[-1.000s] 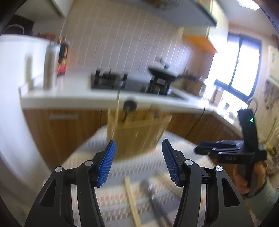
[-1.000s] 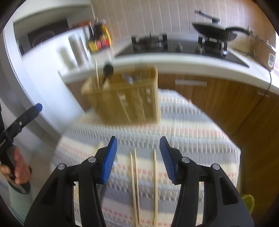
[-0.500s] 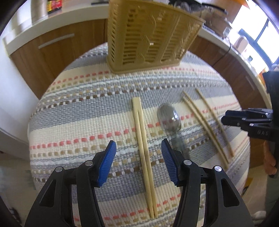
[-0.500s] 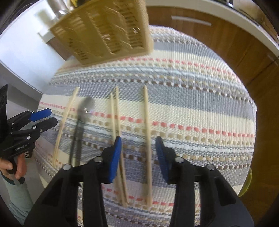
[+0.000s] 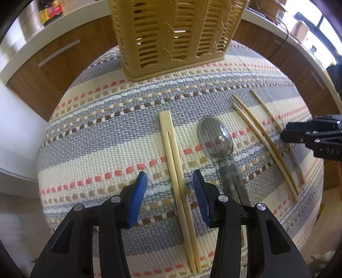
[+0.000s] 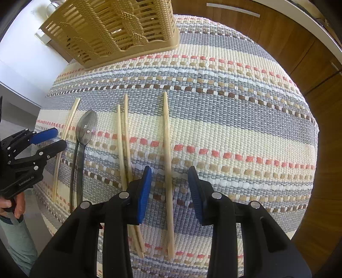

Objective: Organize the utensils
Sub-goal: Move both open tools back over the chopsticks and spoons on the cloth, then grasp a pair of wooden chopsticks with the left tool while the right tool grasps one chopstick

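A tan slotted utensil basket [image 5: 173, 36] [image 6: 115, 32] stands at the far side of a striped woven mat [image 5: 111, 132] [image 6: 235, 119]. On the mat lie a joined pair of pale chopsticks [image 5: 175, 158] [image 6: 64, 139], a clear dark spoon [image 5: 215, 136] [image 6: 85, 130], a second chopstick pair [image 5: 263, 139] [image 6: 124, 145] and a single chopstick [image 5: 275, 126] [image 6: 166, 149]. My left gripper [image 5: 170, 188] is open, low over the pale pair, one finger on each side. My right gripper [image 6: 170, 184] is open, straddling the single chopstick.
Wooden cabinet fronts [image 5: 55, 57] [image 6: 295, 38] under a white countertop [image 5: 27, 40] stand behind the mat. A white surface [image 5: 15, 132] lies to the left. Bottles [image 5: 50, 10] stand on the counter.
Both grippers tilted down from facing the kitchen to facing the mat, then dropped closer: the left over the pale chopstick pair, the right over the single chopstick. Both stay open.
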Demonstrator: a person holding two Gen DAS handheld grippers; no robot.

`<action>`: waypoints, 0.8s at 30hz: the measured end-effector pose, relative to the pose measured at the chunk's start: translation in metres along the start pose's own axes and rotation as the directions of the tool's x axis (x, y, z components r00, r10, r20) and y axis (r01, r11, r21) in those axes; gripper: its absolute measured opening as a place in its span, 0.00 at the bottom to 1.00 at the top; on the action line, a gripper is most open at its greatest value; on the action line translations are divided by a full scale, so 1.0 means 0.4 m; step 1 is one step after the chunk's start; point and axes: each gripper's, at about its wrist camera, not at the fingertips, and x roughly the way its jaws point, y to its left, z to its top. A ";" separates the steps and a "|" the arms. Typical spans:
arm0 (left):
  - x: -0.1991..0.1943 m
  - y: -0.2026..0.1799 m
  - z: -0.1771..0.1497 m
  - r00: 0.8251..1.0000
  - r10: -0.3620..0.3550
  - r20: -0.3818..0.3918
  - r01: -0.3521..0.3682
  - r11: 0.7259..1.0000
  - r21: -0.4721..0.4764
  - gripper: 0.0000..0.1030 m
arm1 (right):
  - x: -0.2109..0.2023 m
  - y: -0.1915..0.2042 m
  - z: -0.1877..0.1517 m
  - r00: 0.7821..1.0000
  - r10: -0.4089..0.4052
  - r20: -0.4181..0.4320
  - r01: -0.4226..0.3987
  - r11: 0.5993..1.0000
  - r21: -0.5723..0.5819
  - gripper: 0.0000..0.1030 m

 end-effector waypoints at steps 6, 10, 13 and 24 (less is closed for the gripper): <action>0.019 -0.040 0.024 0.997 0.063 -0.046 -0.060 0.995 0.077 0.37 | 0.023 0.019 0.043 0.998 -0.048 -0.049 0.046 0.998 -0.040 0.27; 0.032 -0.079 0.041 0.995 0.081 -0.060 -0.074 0.991 0.112 0.25 | 0.042 0.057 0.061 0.991 -0.119 -0.065 0.113 0.990 -0.088 0.12; 0.031 -0.103 0.040 0.995 0.084 -0.060 -0.076 0.988 0.132 0.14 | 0.047 0.063 0.061 0.990 -0.121 -0.066 0.114 0.988 -0.100 0.04; -0.001 -0.111 0.000 0.998 0.055 0.019 -0.057 0.994 0.097 0.10 | 0.000 0.086 -0.006 0.997 -0.078 0.002 0.078 0.990 -0.118 0.04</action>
